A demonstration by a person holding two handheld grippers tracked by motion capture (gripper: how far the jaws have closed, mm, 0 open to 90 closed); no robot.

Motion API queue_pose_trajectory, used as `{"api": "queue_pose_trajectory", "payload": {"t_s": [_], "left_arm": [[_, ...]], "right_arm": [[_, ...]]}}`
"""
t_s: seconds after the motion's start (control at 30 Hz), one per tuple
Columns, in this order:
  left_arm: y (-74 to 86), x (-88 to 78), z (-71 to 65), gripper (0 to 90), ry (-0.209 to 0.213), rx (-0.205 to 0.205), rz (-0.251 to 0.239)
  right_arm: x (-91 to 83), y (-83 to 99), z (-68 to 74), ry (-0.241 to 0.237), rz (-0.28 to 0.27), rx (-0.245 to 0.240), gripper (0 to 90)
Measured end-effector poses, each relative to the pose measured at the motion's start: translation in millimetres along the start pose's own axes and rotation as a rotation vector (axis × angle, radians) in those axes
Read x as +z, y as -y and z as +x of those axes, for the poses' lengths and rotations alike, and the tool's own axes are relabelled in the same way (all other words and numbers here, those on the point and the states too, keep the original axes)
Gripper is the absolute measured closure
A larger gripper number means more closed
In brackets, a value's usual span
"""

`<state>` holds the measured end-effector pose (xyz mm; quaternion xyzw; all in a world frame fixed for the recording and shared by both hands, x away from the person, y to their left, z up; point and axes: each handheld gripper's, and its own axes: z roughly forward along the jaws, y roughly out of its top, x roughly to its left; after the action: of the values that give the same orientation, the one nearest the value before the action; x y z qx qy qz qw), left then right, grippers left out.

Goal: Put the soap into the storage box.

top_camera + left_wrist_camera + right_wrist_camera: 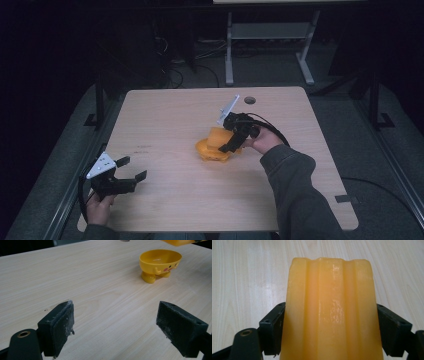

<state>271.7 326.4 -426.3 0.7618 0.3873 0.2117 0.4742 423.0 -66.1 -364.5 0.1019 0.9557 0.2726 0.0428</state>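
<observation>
While the ribbed yellow piece sits clamped between the right gripper jaws, long axis running out along them, it hangs just over the yellow bowl at bench centre, tilted down-left. Contact w/ bowl: cannot tell. Bowl stands upright on small feet, opening up, painted face on its side. Left gripper rests near-left, jaws wide open, empty, well apart from bowl. Nothing btwn piece & bowl; right hand nearer.

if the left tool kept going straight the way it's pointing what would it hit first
Probably the yellow plastic footed bowl with a painted face, though it sits right of the centre line, so the open left tool might pass it and cross only bare light wooden table.
</observation>
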Motion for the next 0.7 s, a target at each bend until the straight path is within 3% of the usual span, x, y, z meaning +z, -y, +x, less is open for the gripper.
{"api": "queue_pose_trajectory", "payload": {"t_s": [0.47,0.7], "left_arm": [[-0.3,0.2,0.6,14.1,0.002,0.006,0.004],[-0.1,-0.1,1.3,14.1,0.002,-0.001,0.003]], "right_arm": [[22.7,-12.4,-2.6,-0.017,0.01,-0.017,20.6],[30.8,-15.6,-6.5,-0.05,-0.002,-0.022,20.5]]}}
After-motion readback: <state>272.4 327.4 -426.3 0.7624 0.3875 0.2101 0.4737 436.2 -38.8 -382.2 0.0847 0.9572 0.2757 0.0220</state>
